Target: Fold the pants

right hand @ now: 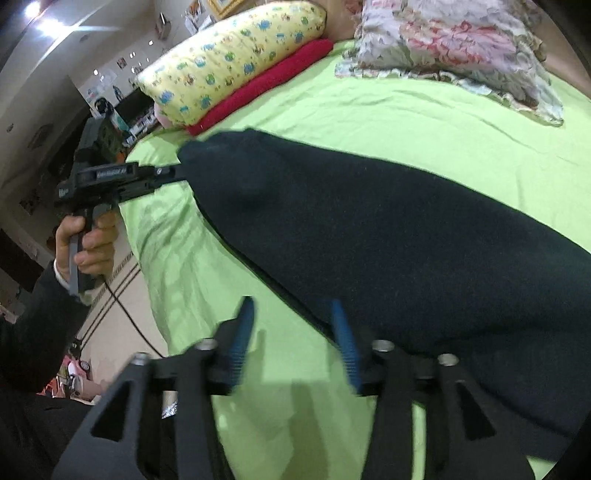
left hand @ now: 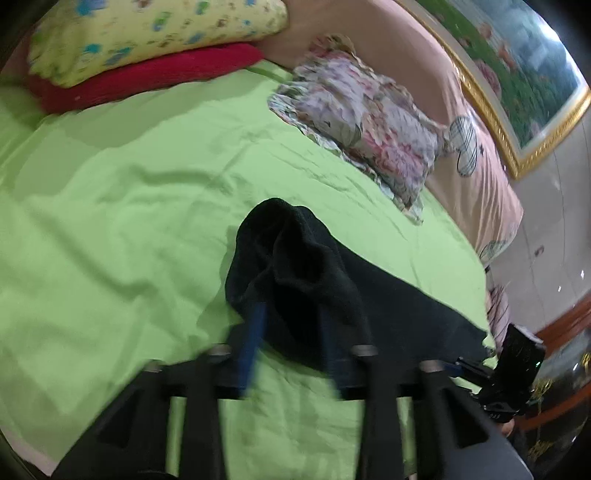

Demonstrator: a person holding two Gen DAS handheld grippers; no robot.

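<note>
The black pants (right hand: 388, 236) lie stretched across the green bed sheet (right hand: 369, 110). In the left wrist view one end of the pants (left hand: 295, 266) is bunched and lifted over my left gripper (left hand: 291, 314), whose blue fingers (left hand: 255, 332) are partly hidden under the cloth. From the right wrist view the left gripper (right hand: 173, 173) reaches into that same end of the pants. My right gripper (right hand: 291, 314) is open and empty, its right finger (right hand: 343, 336) at the near edge of the pants. The right gripper body (left hand: 517, 369) shows at the right edge of the left wrist view.
A yellow patterned pillow (left hand: 147, 33) lies on a red cushion (left hand: 147, 74) at the head of the bed. A floral pillow (left hand: 369, 118) lies beside them, against a pink cover (left hand: 461, 147). A cable (right hand: 129, 314) hangs from the left handle off the bed's edge.
</note>
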